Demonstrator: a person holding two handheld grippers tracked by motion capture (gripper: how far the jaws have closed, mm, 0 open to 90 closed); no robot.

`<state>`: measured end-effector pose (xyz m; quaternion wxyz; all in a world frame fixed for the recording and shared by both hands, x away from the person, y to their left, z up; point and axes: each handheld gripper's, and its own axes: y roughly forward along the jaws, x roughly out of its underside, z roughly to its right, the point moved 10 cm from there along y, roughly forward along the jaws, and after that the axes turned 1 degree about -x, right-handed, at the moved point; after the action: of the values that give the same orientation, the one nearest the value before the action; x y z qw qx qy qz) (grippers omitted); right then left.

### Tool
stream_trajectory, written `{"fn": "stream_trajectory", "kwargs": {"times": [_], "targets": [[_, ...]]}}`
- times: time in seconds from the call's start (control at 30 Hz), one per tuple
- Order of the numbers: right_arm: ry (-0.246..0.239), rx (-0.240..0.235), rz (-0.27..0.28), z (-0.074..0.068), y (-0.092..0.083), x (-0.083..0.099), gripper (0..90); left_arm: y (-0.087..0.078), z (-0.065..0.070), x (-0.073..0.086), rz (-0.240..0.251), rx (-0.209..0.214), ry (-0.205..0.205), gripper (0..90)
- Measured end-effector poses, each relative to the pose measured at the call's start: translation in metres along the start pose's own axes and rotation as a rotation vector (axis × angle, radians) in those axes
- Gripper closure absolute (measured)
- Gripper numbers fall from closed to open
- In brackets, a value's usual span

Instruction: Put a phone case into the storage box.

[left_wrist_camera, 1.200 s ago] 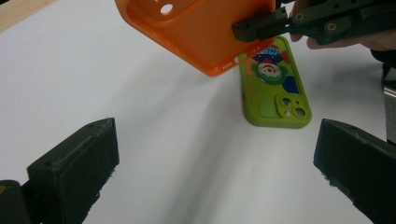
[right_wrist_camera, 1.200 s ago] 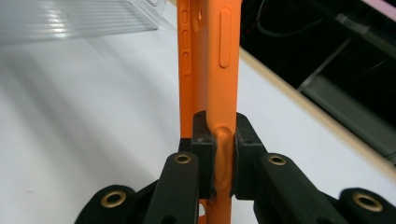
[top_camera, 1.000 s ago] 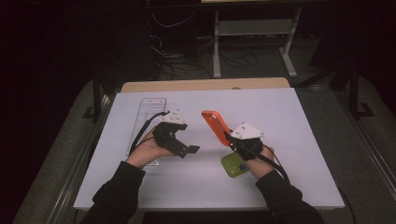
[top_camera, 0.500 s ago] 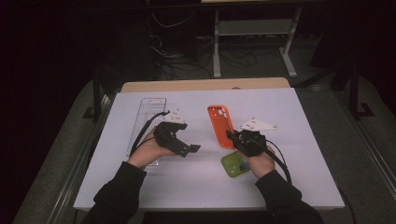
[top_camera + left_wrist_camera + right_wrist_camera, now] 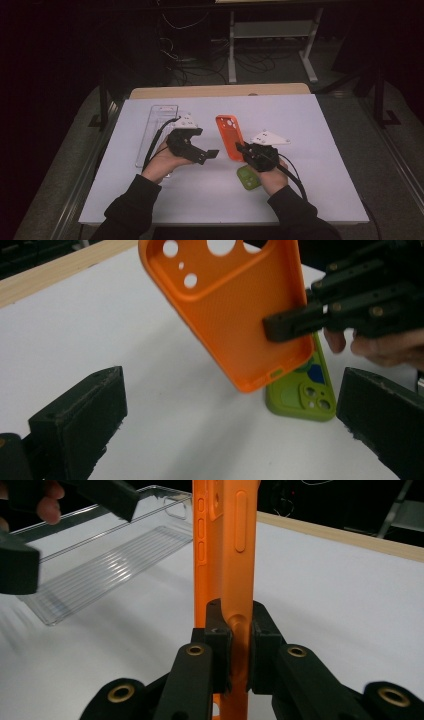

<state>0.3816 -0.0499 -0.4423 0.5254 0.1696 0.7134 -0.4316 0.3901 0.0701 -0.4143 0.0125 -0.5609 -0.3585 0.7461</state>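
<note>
The right claw (image 5: 242,148) is gripping the orange phone case (image 5: 229,136) by one long side wall near its bottom end; in the right gripper view its two black jaws are pressing on the case (image 5: 225,555) from both sides, with the wall pinched between the pads. In the high view the case is lying nearly flat above the white worktop (image 5: 320,150), its camera-hole end pointing away from the person. In the left gripper view the case (image 5: 235,310) is showing its open inner face, tilted, with the round holes at the top, and its lower corner is hanging just above the worktop.

The left claw (image 5: 210,154) is standing wide, nothing between its jaws; in the left gripper view the two jaws are sitting far apart at the bottom corners, facing the orange case without touching it. The hand carrying it is resting over the near end of the clear plastic tray (image 5: 159,120).

A green phone case (image 5: 247,177) is lying flat on the worktop, back side up, just under the right hand (image 5: 270,177) and partly covered by it. In the left gripper view the green phone case (image 5: 305,395) is sitting just behind the lower corner of the orange one; whether the two are touching cannot be told.

The clear tray (image 5: 110,560) is lying well to the left of the held case.
</note>
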Motion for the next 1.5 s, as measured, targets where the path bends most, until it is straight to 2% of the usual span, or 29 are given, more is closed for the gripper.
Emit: {"fn": "stream_trajectory", "kwargs": {"times": [0.07, 0.17, 0.2, 0.23, 0.3, 0.4, 0.47, 0.5, 0.53, 0.57, 0.67, 0.93, 1.07, 1.23, 1.5], "targets": [[0.010, -0.010, -0.004, -0.005, 0.001, 0.001, 80.7, 0.001, 0.001, -0.001, 0.008, -0.005, -0.002, 0.0], [-0.008, -0.016, -0.005, -0.009, 0.002, 0.001, 80.7, 0.004, 0.002, -0.003, 0.023, -0.012, -0.004, 0.0], [0.004, -0.022, -0.012, -0.012, 0.003, 0.002, 80.7, 0.005, 0.002, -0.003, 0.027, -0.018, -0.004, 0.0], [-0.008, -0.023, -0.009, -0.013, 0.003, 0.002, 80.7, 0.005, 0.002, -0.003, 0.030, -0.022, -0.009, 0.0], [0.004, -0.032, -0.015, -0.019, 0.004, 0.003, 80.7, 0.006, 0.002, -0.005, 0.045, -0.032, -0.019, 0.0], [-0.006, -0.041, -0.012, -0.023, 0.005, 0.003, 80.7, 0.008, 0.002, -0.006, 0.059, -0.034, -0.040, 0.0], [-0.006, -0.048, -0.016, -0.026, 0.005, 0.003, 80.7, 0.008, 0.001, -0.006, 0.058, -0.040, -0.036, 0.0], [-0.009, -0.050, -0.017, -0.027, 0.005, 0.004, 80.7, 0.008, 0.002, -0.006, 0.065, -0.037, -0.046, 0.0], [-0.006, -0.054, -0.018, -0.029, 0.005, 0.004, 80.7, 0.008, 0.001, -0.005, 0.055, -0.039, -0.036, 0.0], [-0.006, -0.057, -0.018, -0.031, 0.005, 0.004, 80.7, 0.009, 0.002, -0.006, 0.067, -0.035, -0.049, 0.0], [-0.016, -0.066, -0.019, -0.036, 0.006, 0.005, 80.7, 0.010, 0.001, -0.006, 0.067, -0.032, -0.017, 0.0], [-0.023, -0.088, -0.023, -0.048, 0.008, 0.006, 80.7, 0.012, 0.003, -0.005, 0.076, -0.023, -0.052, 0.0], [-0.022, -0.091, -0.032, -0.050, 0.009, 0.008, 80.7, 0.012, 0.003, -0.006, 0.089, -0.014, -0.067, 0.0], [-0.036, -0.092, -0.031, -0.052, 0.012, 0.010, 80.6, 0.012, 0.002, -0.007, 0.098, -0.005, -0.068, 0.0], [-0.050, -0.094, -0.046, -0.057, 0.014, 0.014, 80.4, 0.011, 0.005, -0.010, 0.130, 0.012, -0.113, 0.0]]}}
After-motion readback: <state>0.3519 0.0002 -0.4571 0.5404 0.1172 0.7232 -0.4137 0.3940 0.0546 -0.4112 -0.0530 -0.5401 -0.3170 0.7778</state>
